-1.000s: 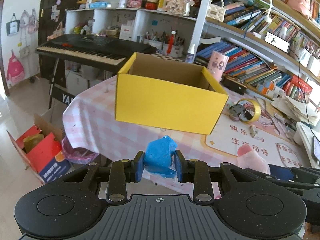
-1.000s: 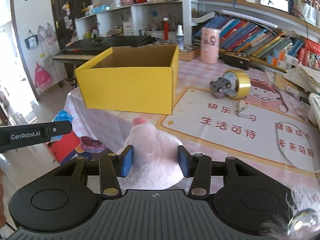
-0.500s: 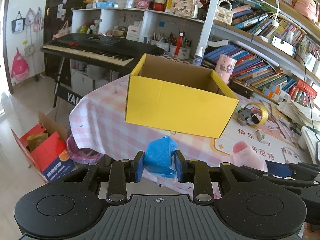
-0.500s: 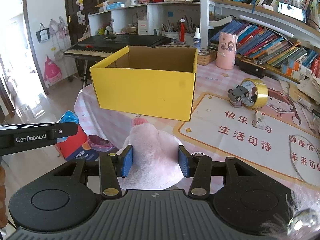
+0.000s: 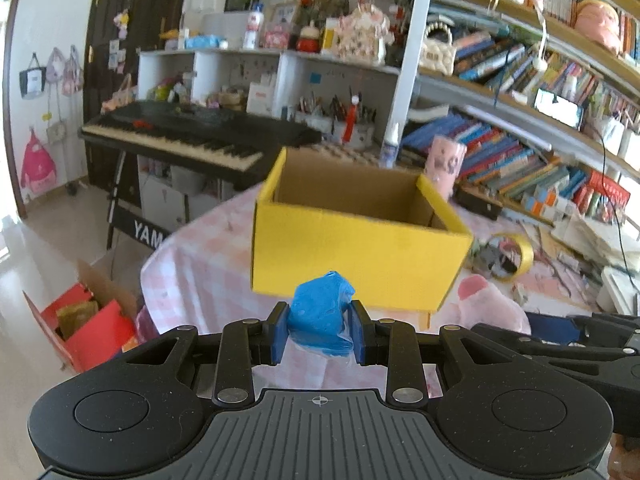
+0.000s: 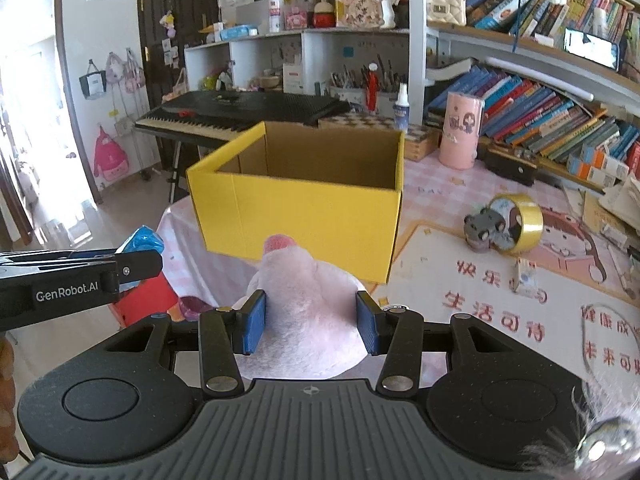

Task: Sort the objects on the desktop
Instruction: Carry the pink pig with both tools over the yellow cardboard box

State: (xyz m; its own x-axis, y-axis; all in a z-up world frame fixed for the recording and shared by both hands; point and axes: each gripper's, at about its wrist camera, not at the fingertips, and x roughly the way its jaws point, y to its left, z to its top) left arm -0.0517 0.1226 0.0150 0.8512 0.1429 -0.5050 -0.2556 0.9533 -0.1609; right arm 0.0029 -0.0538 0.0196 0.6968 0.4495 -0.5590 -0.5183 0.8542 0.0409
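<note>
Left wrist: left gripper clamps blue packet; right gripper clamps pink plush, both raised, likely to clear yellow box rim.

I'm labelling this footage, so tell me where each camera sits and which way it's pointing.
Left wrist: sits behind the left tongs, shut on a blue packet, facing the yellow box; right tongs at lower right.
Right wrist: sits behind the right tongs, shut on a pink plush, facing the same box; left tongs at left.
Shared: box, tape roll, keyboard.
</note>
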